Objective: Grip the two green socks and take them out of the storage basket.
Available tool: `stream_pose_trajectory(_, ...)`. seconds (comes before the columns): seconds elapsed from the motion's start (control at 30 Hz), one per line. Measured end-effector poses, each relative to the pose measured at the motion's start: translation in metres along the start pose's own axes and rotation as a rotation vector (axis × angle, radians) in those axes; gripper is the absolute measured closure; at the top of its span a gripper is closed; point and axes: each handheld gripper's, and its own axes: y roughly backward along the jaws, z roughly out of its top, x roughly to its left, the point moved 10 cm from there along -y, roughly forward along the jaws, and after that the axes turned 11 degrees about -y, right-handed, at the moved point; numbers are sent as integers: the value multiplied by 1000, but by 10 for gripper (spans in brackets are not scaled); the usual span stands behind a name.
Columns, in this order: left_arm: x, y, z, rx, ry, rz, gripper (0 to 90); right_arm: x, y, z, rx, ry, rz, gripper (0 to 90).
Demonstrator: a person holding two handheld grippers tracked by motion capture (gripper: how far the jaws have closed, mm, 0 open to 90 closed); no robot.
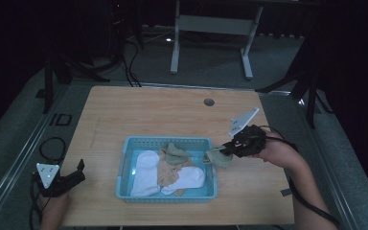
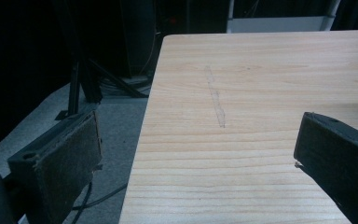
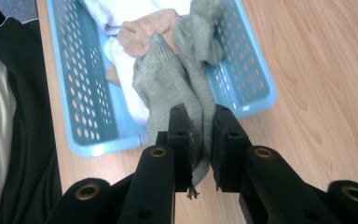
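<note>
Right gripper view: right gripper (image 3: 200,140) jaws clamped on grey-green sock (image 3: 177,79), pinch plain here, blurred from high view. Sock drapes over rim of blue basket (image 3: 88,116); its far end lies inside on white and tan socks. Left gripper (image 2: 196,154) jaws wide apart, empty, over table (image 2: 261,70) corner.

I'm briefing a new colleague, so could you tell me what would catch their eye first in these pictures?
The light blue basket at the middle of the wooden table stands out, holding white, tan and grey-green socks. At its right rim, the right gripper is shut on a grey-green sock. The left gripper waits open at the table's near-left edge.
</note>
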Motion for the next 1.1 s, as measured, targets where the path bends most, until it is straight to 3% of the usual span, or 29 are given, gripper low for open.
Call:
stream_pose_trajectory(0.33, 0, 0, 0, 1, -2, 2, 4, -22, 8, -33, 8, -77, -49, 792)
stream_pose_trajectory(0.53, 0, 0, 0, 2, -3, 2, 4, -32, 4, -49, 6, -117, -46, 792)
stream_pose_trajectory(1.1, 0, 0, 0, 4, -4, 2, 4, -39, -32, -101, 69, -202, -26, 792)
